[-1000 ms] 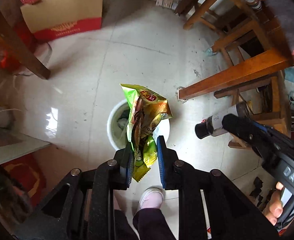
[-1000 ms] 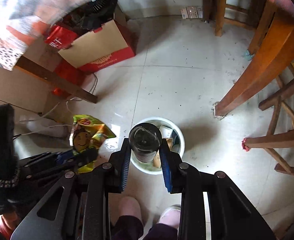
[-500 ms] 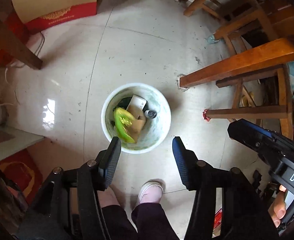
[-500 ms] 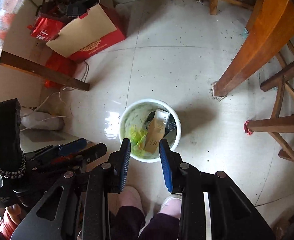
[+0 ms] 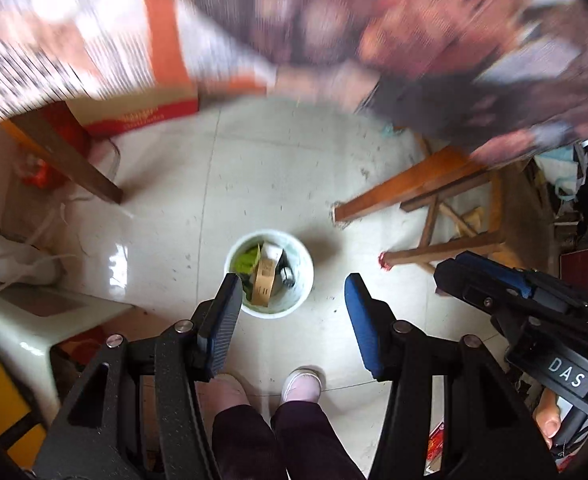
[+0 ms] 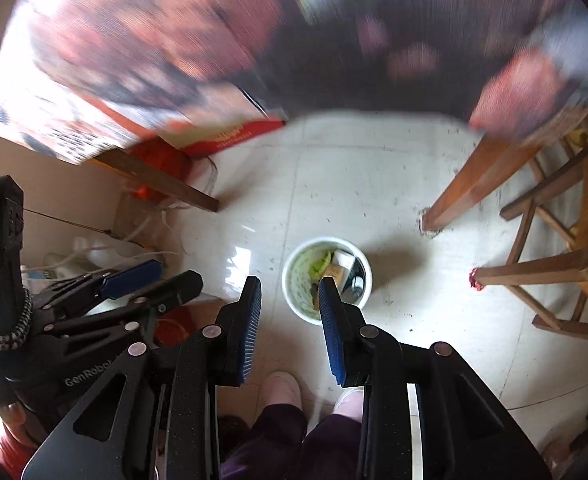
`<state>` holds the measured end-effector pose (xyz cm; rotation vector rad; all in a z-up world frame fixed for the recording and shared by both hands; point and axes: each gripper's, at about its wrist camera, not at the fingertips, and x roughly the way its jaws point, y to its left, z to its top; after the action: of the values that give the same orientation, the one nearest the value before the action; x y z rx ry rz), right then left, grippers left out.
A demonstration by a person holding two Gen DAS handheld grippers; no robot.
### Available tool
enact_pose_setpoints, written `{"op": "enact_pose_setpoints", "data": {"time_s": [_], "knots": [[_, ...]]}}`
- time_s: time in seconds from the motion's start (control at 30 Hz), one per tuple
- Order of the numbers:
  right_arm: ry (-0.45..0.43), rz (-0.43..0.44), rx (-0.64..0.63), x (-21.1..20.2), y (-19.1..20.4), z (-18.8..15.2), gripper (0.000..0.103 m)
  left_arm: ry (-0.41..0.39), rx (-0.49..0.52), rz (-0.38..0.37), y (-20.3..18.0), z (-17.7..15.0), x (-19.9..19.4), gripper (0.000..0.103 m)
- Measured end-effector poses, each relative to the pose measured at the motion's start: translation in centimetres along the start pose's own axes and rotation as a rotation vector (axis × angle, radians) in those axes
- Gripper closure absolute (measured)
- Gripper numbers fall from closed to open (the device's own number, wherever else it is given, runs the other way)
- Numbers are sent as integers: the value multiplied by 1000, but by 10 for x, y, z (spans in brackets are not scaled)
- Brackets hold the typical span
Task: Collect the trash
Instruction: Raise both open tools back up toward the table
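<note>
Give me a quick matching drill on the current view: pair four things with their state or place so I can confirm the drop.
Things:
1. left gripper
2. white bin
3. green wrapper
4. red-and-tan box

States or places:
A. lying inside the bin
B. on the floor by a wooden table leg
C. jaws apart, nothing between them
D. standing on the tiled floor, holding trash

Pairs: 1-C, 2-D, 3-A, 4-B
</note>
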<state>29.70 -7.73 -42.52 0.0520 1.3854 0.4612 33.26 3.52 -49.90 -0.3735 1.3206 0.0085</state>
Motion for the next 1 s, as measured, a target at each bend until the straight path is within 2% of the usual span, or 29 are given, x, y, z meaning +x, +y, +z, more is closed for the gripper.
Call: {"op": "enact_pose_setpoints", "data": {"time_s": [0.33,0.47,0.57,0.7,0.77,0.9,1.0], "knots": [[-153,-10,-59,-135,64,12,75,-210,52,9,-24,11,-175,51],[-264,-58,-94,-195,92,11,55,-282,69,-1,-30,11,-237,51],[-348,-88,-125,-233,108,10,46,-337,82,-7,-32,12,-285,49],[-441,-134,-140,-281,132,9,25,-416,101,-2,-36,14,-342,39],[-488,-137,-138,-301,143,7,21,-448,115,-4,-36,15,-364,35],[-558,-168,-140,-331,162,4,21,-525,145,8,-35,11,-405,23],[-609,-186,-137,-349,173,-2,21,-575,168,-2,-33,7,-429,22]]}}
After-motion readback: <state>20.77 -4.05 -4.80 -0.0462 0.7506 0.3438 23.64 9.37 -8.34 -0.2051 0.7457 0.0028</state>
